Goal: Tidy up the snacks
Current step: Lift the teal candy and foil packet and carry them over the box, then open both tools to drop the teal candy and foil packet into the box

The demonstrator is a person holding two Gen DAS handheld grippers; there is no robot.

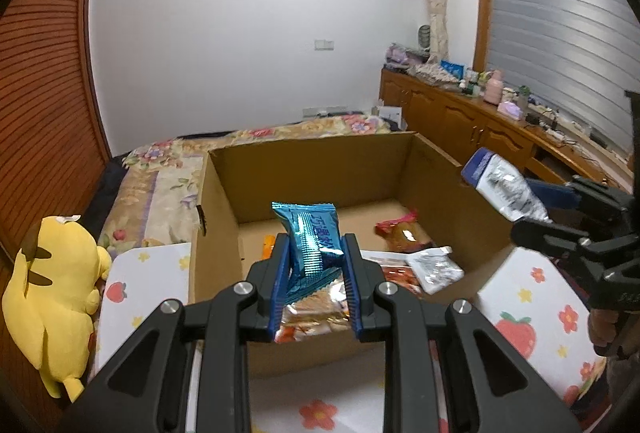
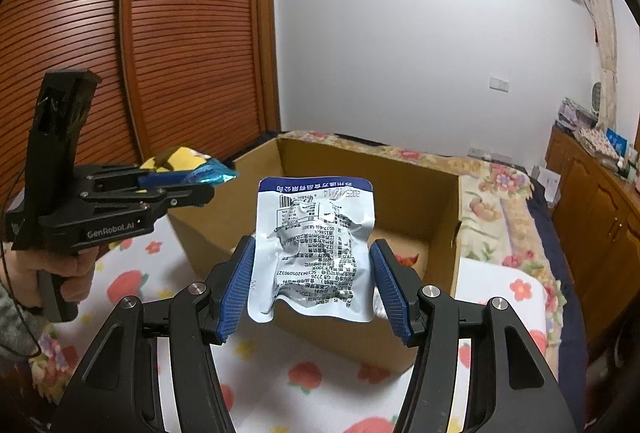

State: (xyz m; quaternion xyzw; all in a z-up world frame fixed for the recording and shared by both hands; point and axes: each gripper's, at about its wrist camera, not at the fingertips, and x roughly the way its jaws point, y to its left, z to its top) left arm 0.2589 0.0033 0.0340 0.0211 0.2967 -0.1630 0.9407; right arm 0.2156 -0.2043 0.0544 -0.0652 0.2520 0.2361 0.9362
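- Left gripper [image 1: 316, 269] clamped tight on blue packet [image 1: 314, 239], packet sticks up between the pads, held over the near edge of the box [image 1: 224, 193].
- Right gripper [image 2: 316, 281] pinches white pouch [image 2: 316, 249] by its side edges, printed back facing camera, above the near box wall.
- Strawberry cloth [image 1: 520, 313] lies under the box, covering the near surface.
- Box is open-topped cardboard; walls stand all round, near wall sits between grippers and the floor of the box.
- Inside box: red snack [image 1: 404, 233], silver pouch [image 1: 436, 269], orange wrapper [image 1: 316, 313] partly hidden behind left fingers.
- Yellow plush [image 1: 56, 297] lies left of the box, apart from it.
- Floral bedspread [image 1: 160, 169] behind box.
- Wooden cabinet [image 1: 460, 117] along far right, cluttered top; slatted wardrobe [image 2: 180, 33] far left.
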